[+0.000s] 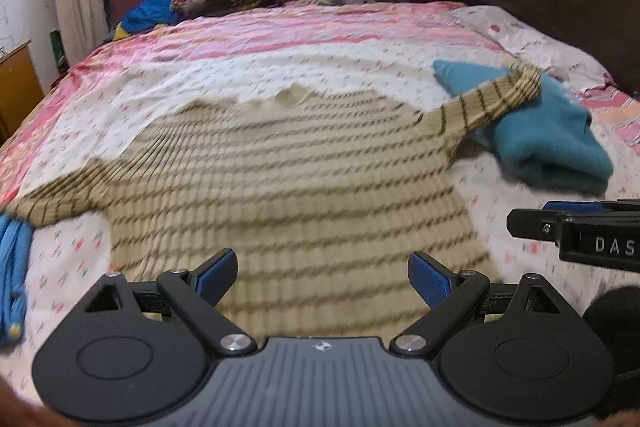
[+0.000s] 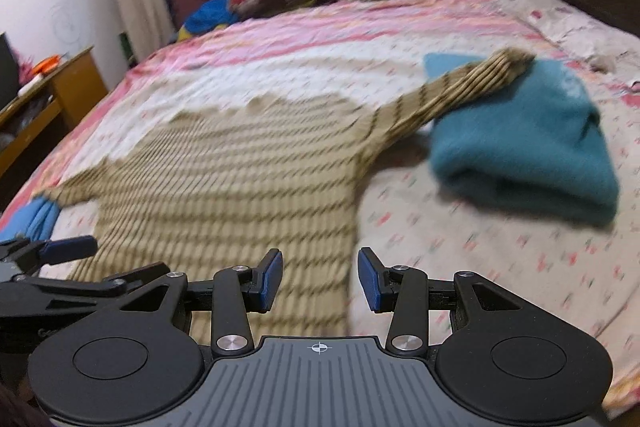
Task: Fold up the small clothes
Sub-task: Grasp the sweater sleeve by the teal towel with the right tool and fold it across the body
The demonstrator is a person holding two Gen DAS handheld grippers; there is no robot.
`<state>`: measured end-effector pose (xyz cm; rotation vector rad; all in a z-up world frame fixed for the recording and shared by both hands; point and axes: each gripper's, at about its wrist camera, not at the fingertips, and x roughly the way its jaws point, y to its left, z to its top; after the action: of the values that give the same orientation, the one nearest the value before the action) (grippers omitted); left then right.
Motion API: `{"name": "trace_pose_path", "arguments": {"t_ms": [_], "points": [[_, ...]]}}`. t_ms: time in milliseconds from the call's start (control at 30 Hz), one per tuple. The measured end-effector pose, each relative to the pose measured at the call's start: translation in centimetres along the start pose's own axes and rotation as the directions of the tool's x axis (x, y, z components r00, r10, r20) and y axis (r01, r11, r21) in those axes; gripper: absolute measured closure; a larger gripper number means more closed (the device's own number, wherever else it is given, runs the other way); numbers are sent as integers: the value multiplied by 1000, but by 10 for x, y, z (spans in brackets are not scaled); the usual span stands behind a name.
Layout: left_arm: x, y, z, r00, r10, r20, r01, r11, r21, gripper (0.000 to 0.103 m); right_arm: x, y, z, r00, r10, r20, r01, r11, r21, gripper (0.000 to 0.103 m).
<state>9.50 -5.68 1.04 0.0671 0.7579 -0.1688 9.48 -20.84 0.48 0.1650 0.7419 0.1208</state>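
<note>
Cotton-looking bedsheet (image 1: 304,39), pink bands w/ small floral print on white, covers the bed; wrinkled, soft base, will give under pressure.

Beige ribbed sweater (image 1: 280,179) w/ thin dark stripes lies spread flat, centre of bed, hem toward both cameras, sleeves out to each side. Knit, light, floppy; judged stretchy, no stiffness, so it should drape and sag if lifted at one point. Ribs give decent friction for the pads. Its right sleeve (image 2: 468,87) is draped up over a folded teal garment (image 2: 528,155), cuff resting on top of it. Its left sleeve (image 1: 56,199) ends near a blue cloth (image 1: 14,267) at bed edge.

Teal garment: fuzzy, thick, rolled fold facing camera; sits just right of sweater body.

Best hold, judged: hem corners or sleeve cuffs, one tool per side, pinching both layers. Right sleeve prob. needs lifting off the teal piece first.

Left tool (image 1: 322,281): jaws wide apart, nothing held, hovering over hem area mid-body. Right tool (image 2: 320,279): jaws also apart, narrower gap, empty, above the sweater's right hem edge. Frames motion-blurred; contact w/ fabric not discernible.
</note>
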Motion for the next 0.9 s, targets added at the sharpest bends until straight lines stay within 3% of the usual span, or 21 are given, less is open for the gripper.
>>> {"name": "trace_pose_path", "arguments": {"t_ms": [233,400,633,900], "points": [[29,-17,29,999,-32,4,32,999,22,6,13,-36,39,998,-52,32,51,998,32,62],[49,-20,40,999,-47,-2,47,999,-2,6,24,-67,83,984,-153,91,149,988,42,62],[70,-22,50,997,-72,-4,72,996,-55,6,54,-123,149,965,-239,109,218,960,175,62],[83,-23,56,997,-74,11,75,995,-71,6,93,-153,169,950,-306,62,282,926,253,62]]}}
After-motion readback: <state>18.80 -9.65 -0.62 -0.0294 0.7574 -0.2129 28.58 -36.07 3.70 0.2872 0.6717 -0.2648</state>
